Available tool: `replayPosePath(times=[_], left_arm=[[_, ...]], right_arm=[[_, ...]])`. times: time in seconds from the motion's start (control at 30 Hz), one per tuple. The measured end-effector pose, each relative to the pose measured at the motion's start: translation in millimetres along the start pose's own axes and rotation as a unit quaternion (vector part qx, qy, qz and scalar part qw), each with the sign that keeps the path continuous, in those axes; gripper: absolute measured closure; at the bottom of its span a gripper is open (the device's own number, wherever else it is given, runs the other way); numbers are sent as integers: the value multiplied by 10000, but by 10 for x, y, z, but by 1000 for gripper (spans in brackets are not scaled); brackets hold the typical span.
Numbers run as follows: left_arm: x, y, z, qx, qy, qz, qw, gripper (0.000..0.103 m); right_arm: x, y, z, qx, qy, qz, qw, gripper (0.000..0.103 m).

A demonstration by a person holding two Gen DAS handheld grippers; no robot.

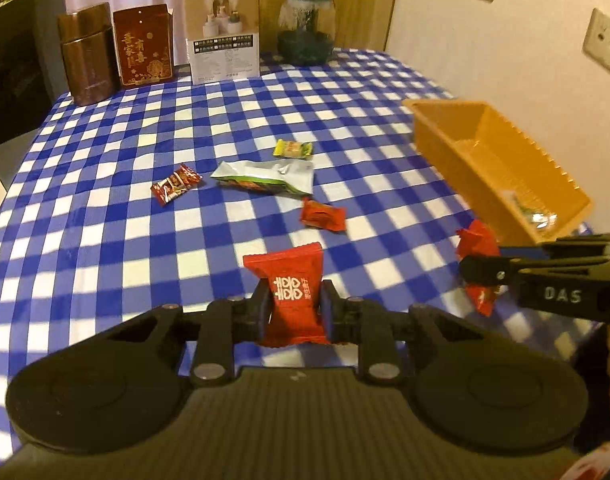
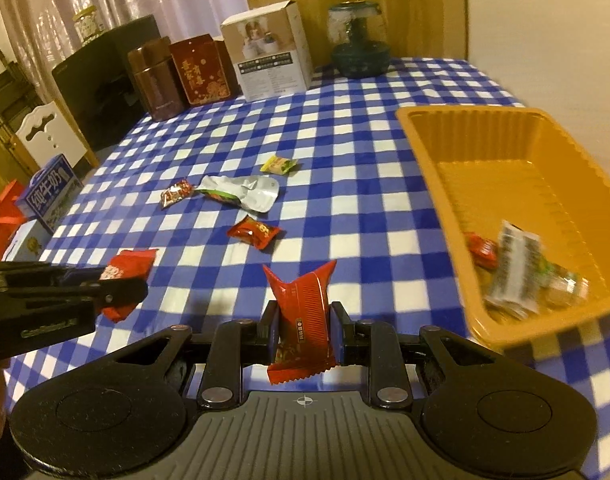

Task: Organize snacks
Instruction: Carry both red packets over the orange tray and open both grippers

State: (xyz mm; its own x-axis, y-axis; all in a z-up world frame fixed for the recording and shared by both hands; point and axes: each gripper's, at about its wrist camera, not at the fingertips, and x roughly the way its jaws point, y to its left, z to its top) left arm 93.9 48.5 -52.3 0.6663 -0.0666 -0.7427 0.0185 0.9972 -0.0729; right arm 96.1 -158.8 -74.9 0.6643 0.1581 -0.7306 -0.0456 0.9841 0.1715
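My left gripper point(image 1: 293, 308) is shut on a red snack packet point(image 1: 291, 280) with white characters, held above the checked table. My right gripper point(image 2: 303, 332) is shut on another red snack packet point(image 2: 303, 308). It also shows at the right of the left wrist view point(image 1: 479, 270), holding its packet point(image 1: 477, 242). The orange tray point(image 2: 429, 160) stands to the right and holds several snacks point(image 2: 513, 268). On the cloth lie a silver-green pouch point(image 2: 241, 194), a yellow candy point(image 2: 279, 165), a dark red candy point(image 2: 177, 193) and a red candy point(image 2: 255, 232).
At the table's back stand a brown tin point(image 2: 155, 78), a red box point(image 2: 201, 68), a white box point(image 2: 267, 56) and a glass jar point(image 2: 359, 46). A wall with sockets point(image 1: 605, 42) is to the right. Boxes point(image 2: 49, 192) and a chair stand left of the table.
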Motion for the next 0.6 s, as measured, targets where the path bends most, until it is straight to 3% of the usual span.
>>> replayPosePath(times=[0.6], left_arm=[[-480, -621, -59, 98, -216, -343, 9991, 80]], right_arm=[[-744, -287, -264, 292, -248, -330, 9987, 77]])
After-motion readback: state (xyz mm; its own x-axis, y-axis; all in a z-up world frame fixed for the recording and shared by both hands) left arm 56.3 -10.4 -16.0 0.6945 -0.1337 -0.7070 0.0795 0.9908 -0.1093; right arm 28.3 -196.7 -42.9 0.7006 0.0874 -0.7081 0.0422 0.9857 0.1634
